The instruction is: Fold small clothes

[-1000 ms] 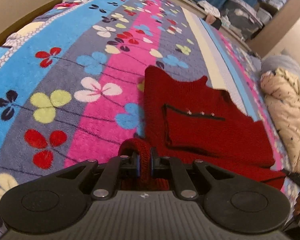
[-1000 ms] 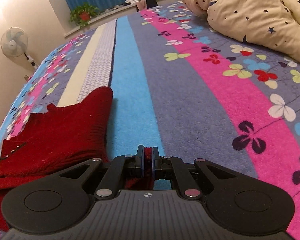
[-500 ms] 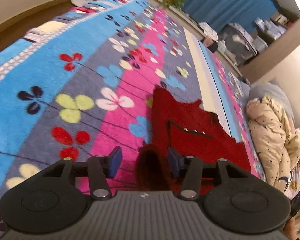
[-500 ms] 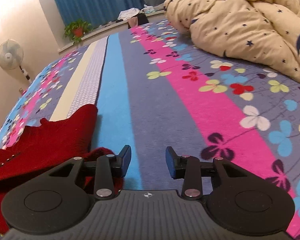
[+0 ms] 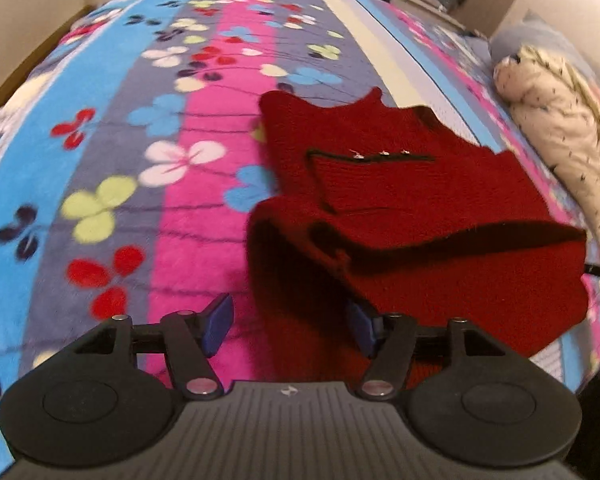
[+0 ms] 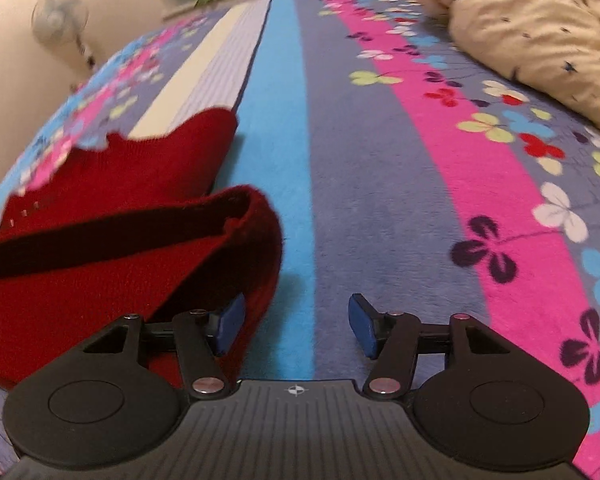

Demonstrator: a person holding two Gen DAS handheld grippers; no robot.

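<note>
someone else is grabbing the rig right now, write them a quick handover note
Left tongs: open, holding nothing, at the near left corner of the dark red knitted sweater.
Right tongs: open, holding nothing, beside the sweater's right edge.
Sweater lies on the striped floral fleece blanket, its near hem folded up over the body, the fold loose and puffy. The beige star-print duvet is off to the right.
Done: first bottom fold.
Left: flatten it, then probably fold again.

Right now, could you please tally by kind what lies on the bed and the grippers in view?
Red knitted sweater: 1
Cream star-print duvet: 1
Floral striped blanket: 1
Open grippers: 2, left gripper and right gripper
Total: 5
</note>
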